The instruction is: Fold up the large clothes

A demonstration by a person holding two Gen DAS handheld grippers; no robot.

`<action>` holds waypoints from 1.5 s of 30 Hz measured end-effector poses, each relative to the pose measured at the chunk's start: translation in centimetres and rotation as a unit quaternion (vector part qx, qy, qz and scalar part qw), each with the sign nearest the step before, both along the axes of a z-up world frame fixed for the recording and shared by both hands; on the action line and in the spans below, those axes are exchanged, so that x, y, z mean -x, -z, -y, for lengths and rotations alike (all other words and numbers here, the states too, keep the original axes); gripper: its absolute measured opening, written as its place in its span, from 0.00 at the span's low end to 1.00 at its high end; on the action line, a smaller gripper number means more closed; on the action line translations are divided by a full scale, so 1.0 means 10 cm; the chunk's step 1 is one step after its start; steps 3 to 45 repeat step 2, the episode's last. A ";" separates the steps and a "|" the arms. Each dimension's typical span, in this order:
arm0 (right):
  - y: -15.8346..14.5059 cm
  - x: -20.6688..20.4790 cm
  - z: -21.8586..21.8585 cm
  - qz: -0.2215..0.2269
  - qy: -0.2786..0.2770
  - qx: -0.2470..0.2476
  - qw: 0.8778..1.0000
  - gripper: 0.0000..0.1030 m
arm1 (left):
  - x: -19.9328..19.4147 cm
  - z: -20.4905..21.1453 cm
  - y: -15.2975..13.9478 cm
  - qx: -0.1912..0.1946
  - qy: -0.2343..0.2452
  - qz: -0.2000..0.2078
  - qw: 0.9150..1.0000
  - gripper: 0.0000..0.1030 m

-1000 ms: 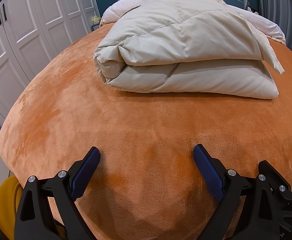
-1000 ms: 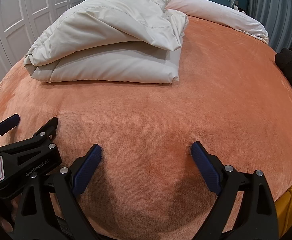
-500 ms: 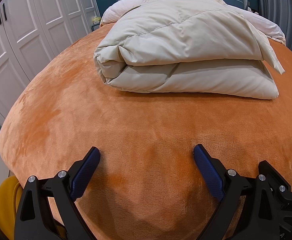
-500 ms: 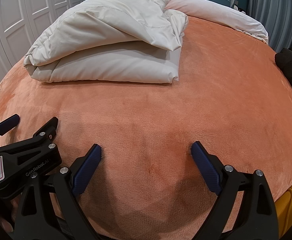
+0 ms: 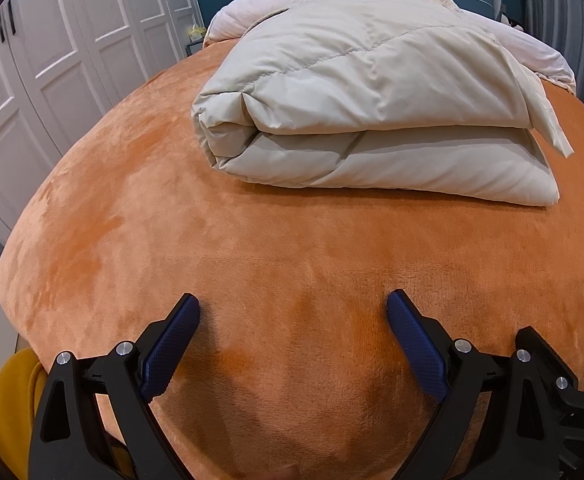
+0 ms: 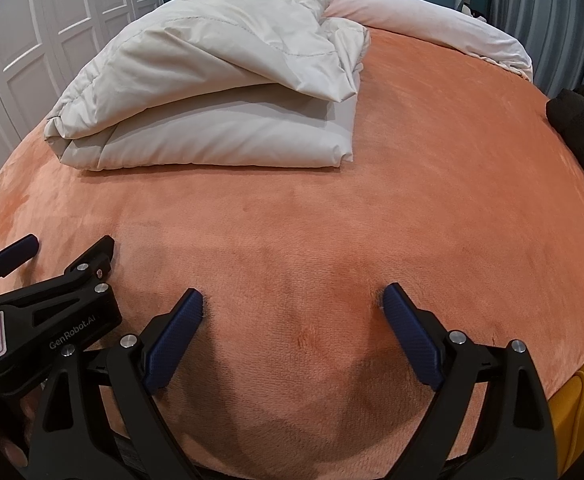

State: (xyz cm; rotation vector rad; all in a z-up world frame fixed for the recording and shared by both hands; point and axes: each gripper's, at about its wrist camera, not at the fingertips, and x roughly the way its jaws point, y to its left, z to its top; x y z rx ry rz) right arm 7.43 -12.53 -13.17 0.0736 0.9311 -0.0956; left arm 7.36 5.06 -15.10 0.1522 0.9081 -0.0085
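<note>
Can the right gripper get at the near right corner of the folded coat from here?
Probably yes: the right gripper is open and only bare orange blanket lies between it and the coat.

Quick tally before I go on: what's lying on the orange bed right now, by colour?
Cream folded padded coat: 1
Pale pink bedding at the headboard end: 1
Black garment at the right edge: 1
Total: 3
Both hand-held grippers, left and right, are open and hold nothing.

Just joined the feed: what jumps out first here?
A folded cream coat sits in the middle of the orange bed, loose flap on its right. Both grippers, left and right, rest open and empty on the near edge, well short of it.
</note>
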 end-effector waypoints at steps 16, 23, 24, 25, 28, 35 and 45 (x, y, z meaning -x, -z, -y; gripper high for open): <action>0.00 0.00 0.00 0.000 0.001 0.000 1.000 0.86 | -0.01 0.00 0.00 0.000 -0.001 -0.001 1.000 0.90; 0.00 0.00 0.00 0.000 0.001 0.000 1.000 0.86 | -0.01 0.00 0.00 0.000 -0.001 -0.001 1.000 0.90; 0.00 0.00 0.00 0.000 0.001 0.000 1.000 0.86 | -0.01 0.00 0.00 0.000 -0.001 -0.001 1.000 0.90; 0.00 0.00 0.00 0.000 0.001 0.000 1.000 0.86 | -0.01 0.00 0.00 0.000 -0.001 -0.001 1.000 0.90; 0.00 0.00 0.00 0.000 0.001 0.000 1.000 0.86 | -0.01 0.00 0.00 0.000 -0.001 -0.001 1.000 0.90; 0.00 0.00 0.00 0.000 0.001 0.000 1.000 0.86 | -0.01 0.00 0.00 0.000 -0.001 -0.001 1.000 0.90; 0.00 0.00 0.00 0.000 0.001 0.000 1.000 0.86 | -0.01 0.00 0.00 0.000 -0.001 -0.001 1.000 0.90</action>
